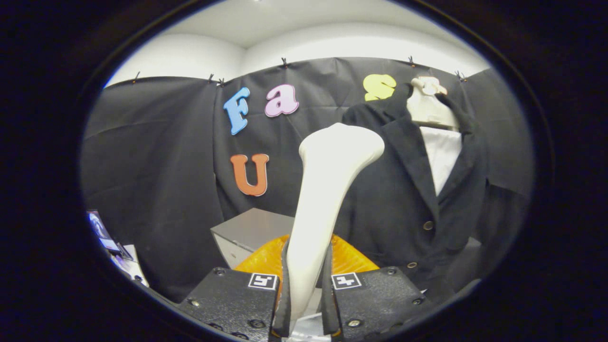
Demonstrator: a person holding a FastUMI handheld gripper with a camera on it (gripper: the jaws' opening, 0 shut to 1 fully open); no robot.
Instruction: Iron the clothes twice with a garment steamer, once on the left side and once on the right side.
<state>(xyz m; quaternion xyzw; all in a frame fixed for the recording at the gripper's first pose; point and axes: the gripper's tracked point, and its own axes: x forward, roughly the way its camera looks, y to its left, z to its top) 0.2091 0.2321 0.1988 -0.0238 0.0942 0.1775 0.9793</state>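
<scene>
Jacket (399, 190), dark, buttoned, hung on a pale mannequin bust (430, 107) over a white shirt (442, 154); I log it beyond my fingers, to their right. Steamer (323, 190), white, upright, head beside the jacket's lapel side. Gripper (305, 294): I see both fingers pinching the steamer's handle. Orange base (259, 261) behind; grey box (251, 232) further back.

smooth plastic steamer (327, 190), matt cloth jacket (394, 199)
</scene>
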